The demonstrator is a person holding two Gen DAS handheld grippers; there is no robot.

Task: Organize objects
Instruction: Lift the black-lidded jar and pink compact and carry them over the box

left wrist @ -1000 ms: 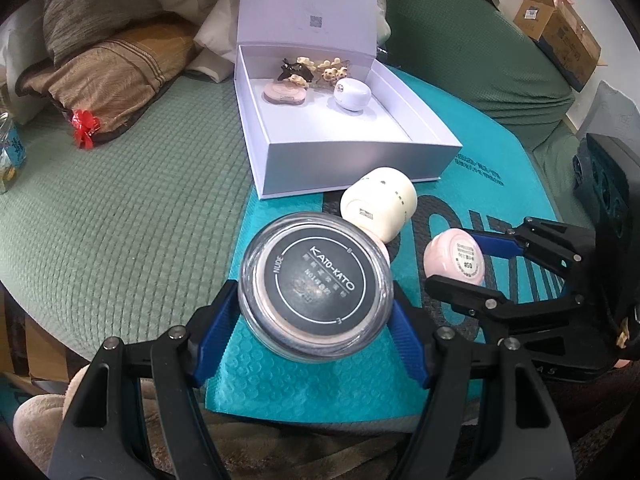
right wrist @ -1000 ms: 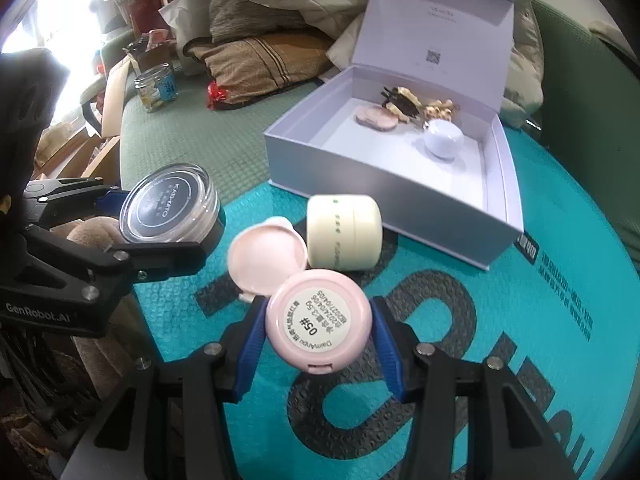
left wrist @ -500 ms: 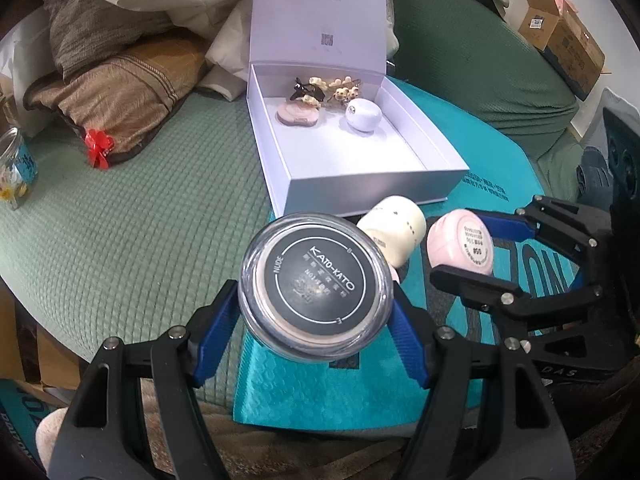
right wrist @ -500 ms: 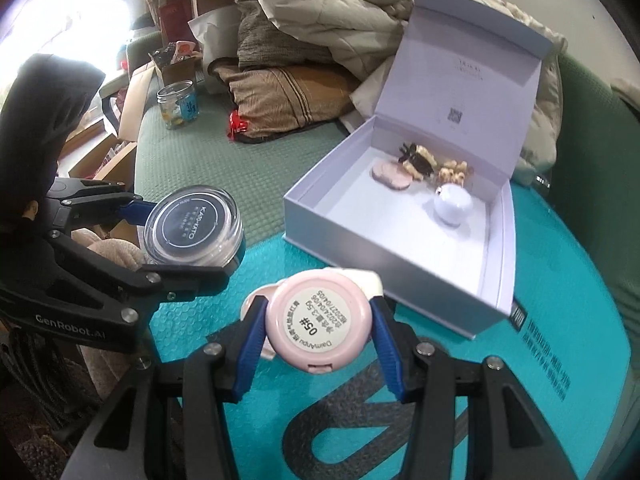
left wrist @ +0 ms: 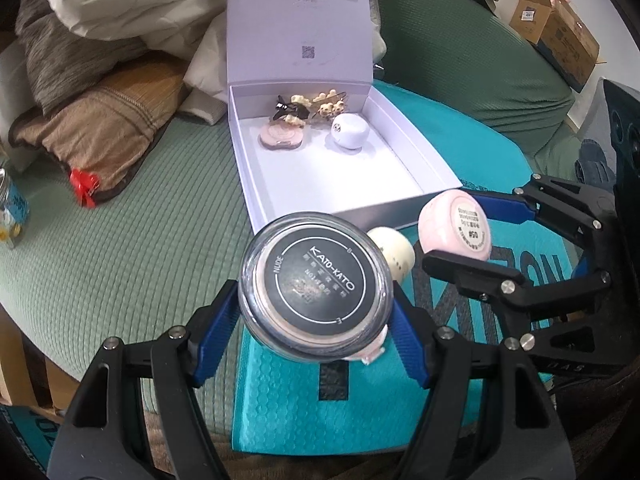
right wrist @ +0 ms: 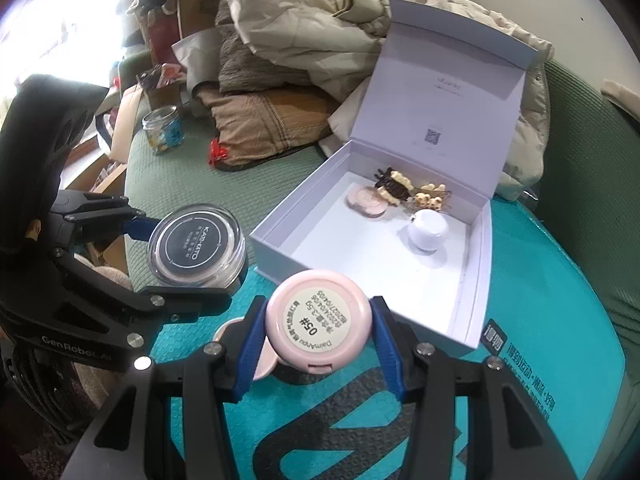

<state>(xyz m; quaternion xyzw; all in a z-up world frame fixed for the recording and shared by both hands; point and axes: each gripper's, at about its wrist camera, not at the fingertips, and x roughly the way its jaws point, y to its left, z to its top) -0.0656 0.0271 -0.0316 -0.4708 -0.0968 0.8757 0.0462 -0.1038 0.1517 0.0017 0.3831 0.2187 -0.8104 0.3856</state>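
Observation:
My left gripper (left wrist: pixel 316 320) is shut on a clear powder jar with a black KATO-KATO lid (left wrist: pixel 314 286), held above the teal mat; the jar also shows in the right wrist view (right wrist: pixel 196 250). My right gripper (right wrist: pixel 318 334) is shut on a pink compact (right wrist: pixel 316 324), also seen from the left wrist (left wrist: pixel 456 230), near the front of the open white box (left wrist: pixel 400 208). The box holds hair clips (left wrist: pixel 308 110), a pink piece (left wrist: pixel 280 136) and a white round case (left wrist: pixel 350 132). A cream jar (left wrist: pixel 394 254) and a pink lid (right wrist: pixel 240 348) lie on the mat.
The teal bubble mat (right wrist: pixel 540 360) lies on a green quilted cover (left wrist: pixel 120 240). Pillows and bedding (left wrist: pixel 100 80) pile up behind the box. A glass jar (right wrist: pixel 164 128) stands at the far left. A cardboard box (left wrist: pixel 556 28) sits at the back right.
Both grippers have lifted their loads higher above the mat and nearer the box. The cream jar and pink lid stay on the mat.

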